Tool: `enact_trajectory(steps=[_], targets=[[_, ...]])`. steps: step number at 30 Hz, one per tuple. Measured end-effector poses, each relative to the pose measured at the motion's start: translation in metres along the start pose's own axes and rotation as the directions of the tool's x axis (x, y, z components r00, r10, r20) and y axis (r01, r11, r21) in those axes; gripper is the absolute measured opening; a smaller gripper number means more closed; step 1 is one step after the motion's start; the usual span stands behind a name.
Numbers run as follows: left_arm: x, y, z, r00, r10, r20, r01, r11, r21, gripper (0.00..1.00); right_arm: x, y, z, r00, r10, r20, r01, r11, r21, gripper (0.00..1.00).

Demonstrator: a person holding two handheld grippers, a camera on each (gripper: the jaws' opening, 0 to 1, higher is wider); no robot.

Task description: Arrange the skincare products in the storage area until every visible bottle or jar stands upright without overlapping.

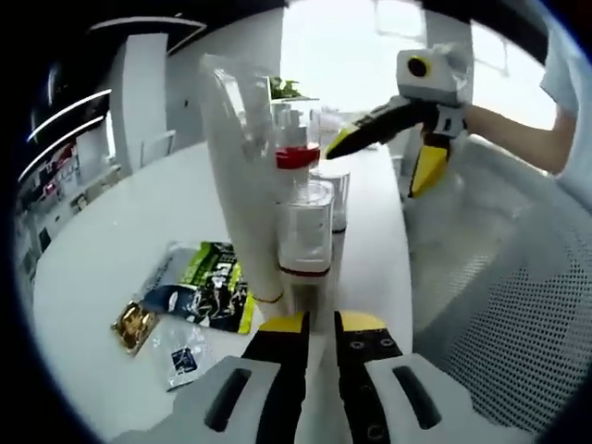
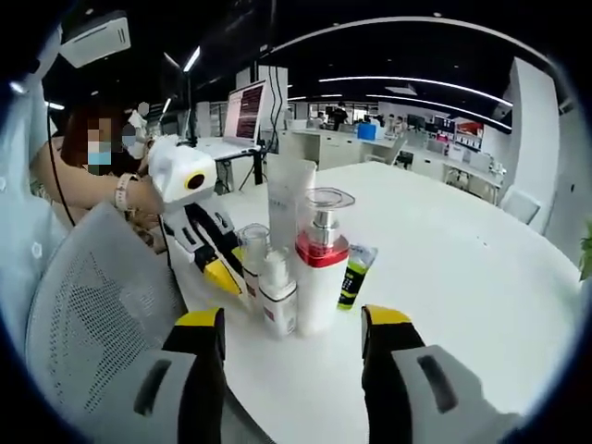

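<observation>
the skincare bottles stand bunched near the tabletop edge: a red-collared pump bottle, a small clear-capped bottle touching it, a short jar-like bottle and a tall white tube behind, all upright. a green tube lies flat just beside the pump bottle, and loose sachets lie flat near the tall white tube. your right tongs gape wide, holding nothing, just short of the cluster. your left tongs are nearly closed on nothing, pointed at the small bottle. you look to be mid-arrangement; the green tube seems to be what is left. next, close the right tongs on that tube and stand it clear of the pump bottle, without knocking the tight cluster.
</observation>
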State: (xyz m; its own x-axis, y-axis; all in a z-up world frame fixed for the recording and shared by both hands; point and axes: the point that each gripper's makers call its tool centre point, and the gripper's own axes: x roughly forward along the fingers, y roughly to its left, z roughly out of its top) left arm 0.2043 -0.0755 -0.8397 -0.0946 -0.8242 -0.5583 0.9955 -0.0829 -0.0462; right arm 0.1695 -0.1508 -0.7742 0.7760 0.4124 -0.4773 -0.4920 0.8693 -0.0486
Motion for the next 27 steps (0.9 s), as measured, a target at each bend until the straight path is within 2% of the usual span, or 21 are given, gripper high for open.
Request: enact_trajectory(steps=[6, 10, 12, 13, 15, 18, 27], targets=[[0.005, 0.005, 0.000, 0.999, 0.024, -0.021, -0.024, 0.999, -0.037, 0.04, 0.001, 0.000, -0.001, 1.000, 0.000, -0.005, 0.000, 1.000, -0.003, 0.59], [0.006, 0.005, -0.001, 0.999, 0.015, -0.034, -0.016, 1.000, -0.021, 0.04, 0.006, 0.002, -0.005, 1.000, -0.007, -0.028, 0.007, 1.000, -0.009, 0.59], [0.007, 0.005, -0.001, 0.999, 0.014, -0.034, -0.015, 1.000, -0.022, 0.05, 0.010, -0.003, -0.008, 0.998, -0.045, -0.047, 0.044, 0.999, -0.019, 0.57], [0.008, 0.005, -0.001, 0.999, 0.012, -0.032, -0.013, 1.000, -0.024, 0.05, 0.012, -0.010, -0.007, 0.995, -0.089, -0.038, 0.089, 0.996, -0.021, 0.53], [0.008, 0.005, -0.001, 0.999, 0.012, -0.032, -0.013, 1.000, -0.025, 0.05, 0.015, -0.016, -0.005, 0.994, -0.111, -0.026, 0.111, 0.994, -0.003, 0.52], [0.009, 0.005, -0.002, 0.999, 0.010, -0.035, -0.011, 1.000, -0.019, 0.05, 0.025, -0.020, -0.007, 0.994, -0.096, -0.041, 0.098, 0.995, 0.027, 0.58], [0.010, 0.006, -0.001, 0.999, 0.006, -0.039, -0.006, 1.000, -0.003, 0.06, 0.051, -0.010, -0.016, 0.991, -0.026, -0.128, 0.020, 0.999, -0.044, 0.54]])
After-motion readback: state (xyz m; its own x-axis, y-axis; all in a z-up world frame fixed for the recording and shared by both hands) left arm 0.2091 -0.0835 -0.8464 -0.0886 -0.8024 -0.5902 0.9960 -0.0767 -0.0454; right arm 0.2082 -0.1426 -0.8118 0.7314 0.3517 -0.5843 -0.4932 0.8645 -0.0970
